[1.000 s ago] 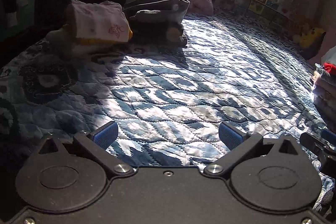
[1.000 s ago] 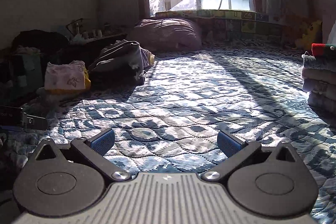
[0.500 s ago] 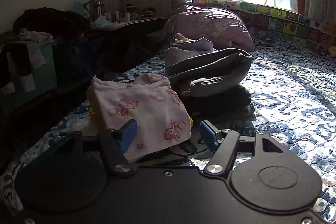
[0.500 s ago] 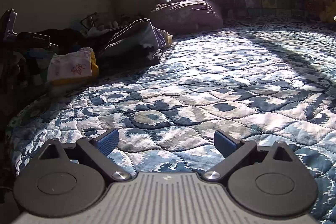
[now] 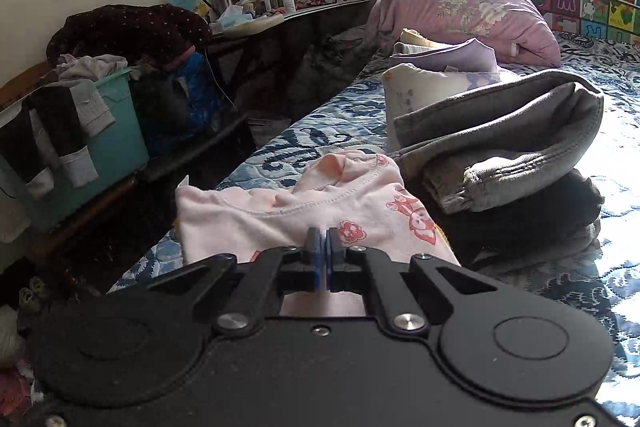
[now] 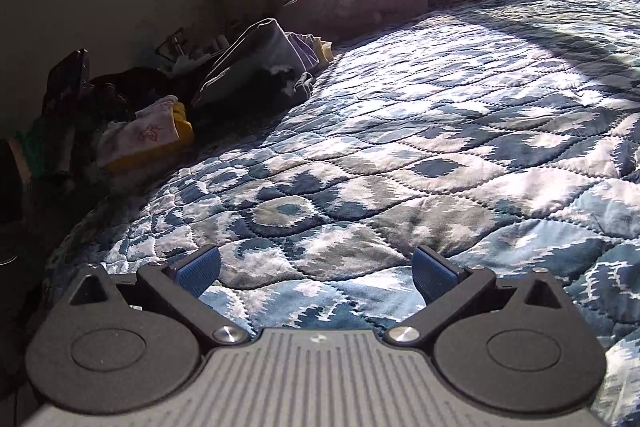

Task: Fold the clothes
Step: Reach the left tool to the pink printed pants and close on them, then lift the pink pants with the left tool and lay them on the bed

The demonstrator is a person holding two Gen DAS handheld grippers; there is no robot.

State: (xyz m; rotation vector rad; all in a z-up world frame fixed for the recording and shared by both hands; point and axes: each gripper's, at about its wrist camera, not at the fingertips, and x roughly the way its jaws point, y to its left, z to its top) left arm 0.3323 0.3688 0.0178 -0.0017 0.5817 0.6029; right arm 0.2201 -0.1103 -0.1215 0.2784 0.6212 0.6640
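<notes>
A pale pink garment with red cartoon prints [image 5: 304, 215] lies on top of a small pile at the left edge of the bed. My left gripper [image 5: 321, 245] is shut on its near edge, blue pads pressed together on the cloth. To its right sits a folded grey sweatshirt [image 5: 504, 143] on dark clothes. In the right wrist view the same pink garment [image 6: 140, 135] rests on a yellow piece far to the left. My right gripper [image 6: 316, 267] hovers open low over the blue patterned quilt [image 6: 440, 131], nothing between its fingers.
A teal laundry bin [image 5: 104, 143] draped with clothes stands on the floor left of the bed, beside a cluttered dark table [image 5: 288, 15]. A lilac pillow [image 5: 460, 7] lies at the head of the bed under the window.
My left gripper swung left across the bed to the pile, closed in and shut on the pink garment. My right gripper stayed open and dropped lower over the quilt.
</notes>
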